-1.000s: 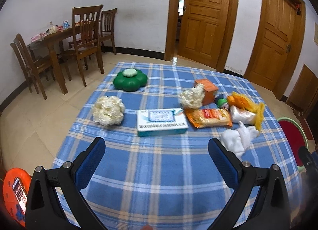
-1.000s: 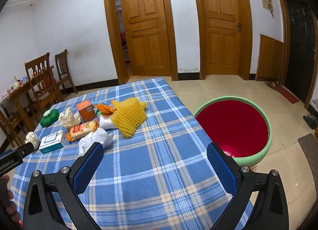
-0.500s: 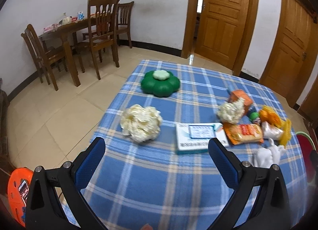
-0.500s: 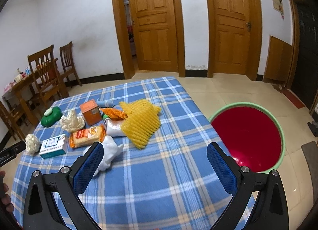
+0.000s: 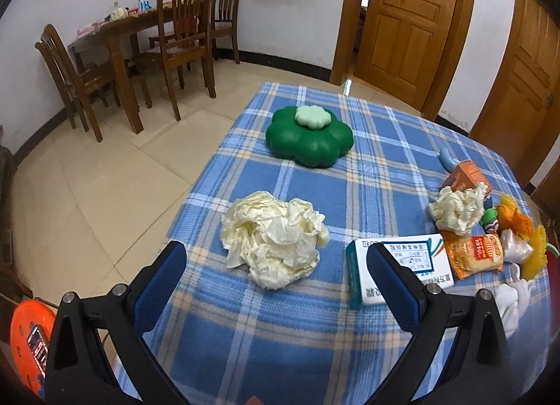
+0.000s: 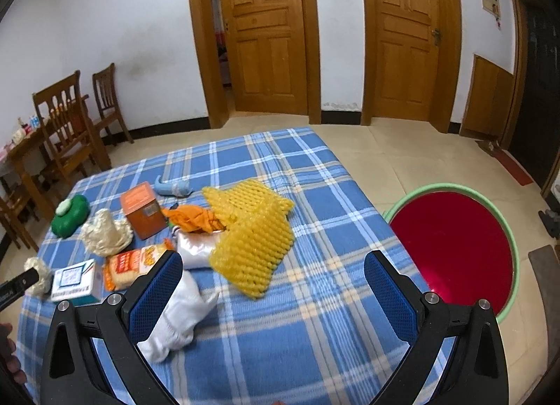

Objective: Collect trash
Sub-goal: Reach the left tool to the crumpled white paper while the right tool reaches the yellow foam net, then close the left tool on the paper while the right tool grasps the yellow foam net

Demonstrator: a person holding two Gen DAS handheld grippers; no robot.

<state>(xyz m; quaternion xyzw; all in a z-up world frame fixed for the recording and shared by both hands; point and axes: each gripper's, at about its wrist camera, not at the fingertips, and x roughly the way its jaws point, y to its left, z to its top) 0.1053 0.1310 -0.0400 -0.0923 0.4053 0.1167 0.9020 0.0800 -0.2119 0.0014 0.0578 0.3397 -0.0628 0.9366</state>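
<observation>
Crumpled paper wad [image 5: 273,238] sits between left gripper [image 5: 276,261] fingers, spread wide, untouched | right gripper [image 6: 273,280] agape, empty; white cloth [image 6: 176,321] partly hidden | red basin [image 6: 455,247] cropped

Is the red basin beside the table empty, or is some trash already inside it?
Empty as far as visible: the red basin shows only bare red inside; its near part is hidden by the right hand-held gripper.
</observation>
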